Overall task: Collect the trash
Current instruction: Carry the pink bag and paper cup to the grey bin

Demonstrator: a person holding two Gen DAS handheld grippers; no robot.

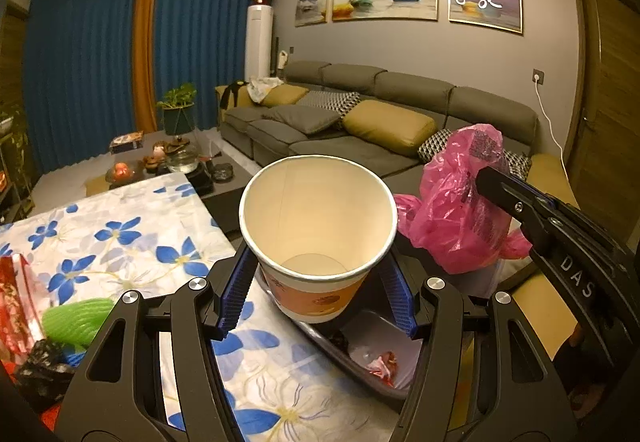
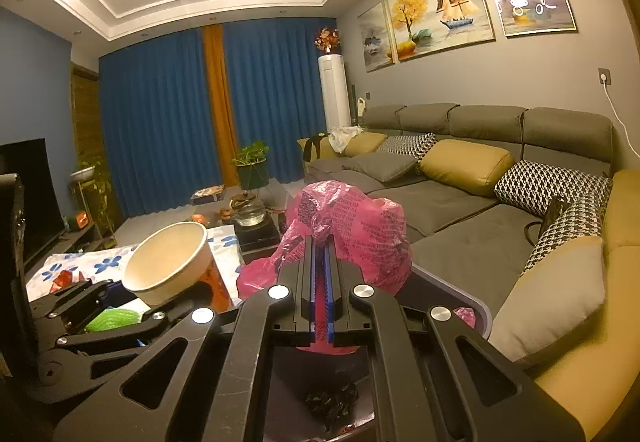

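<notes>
A long grey sofa point(image 2: 460, 202) with mustard and houndstooth cushions runs along the far right wall, and blue curtains point(image 1: 80, 74) close off the far end of the room. Nearer, on the left, a tabletop point(image 1: 132, 230) lies under a white cloth with blue flowers. Just off its right edge stands a dark bin point(image 1: 376, 358) with a bit of red scrap in the bottom. The left gripper point(image 1: 316, 282) has its fingers pinching a paper cup point(image 1: 318, 226) around the lower wall, mouth up and tipped toward the camera, above the near corner of the tabletop and the bin's rim. To its right, the right gripper point(image 2: 320, 270) has its fingers pressed together on a crumpled pink plastic bag point(image 2: 352, 234), held over the bin.
</notes>
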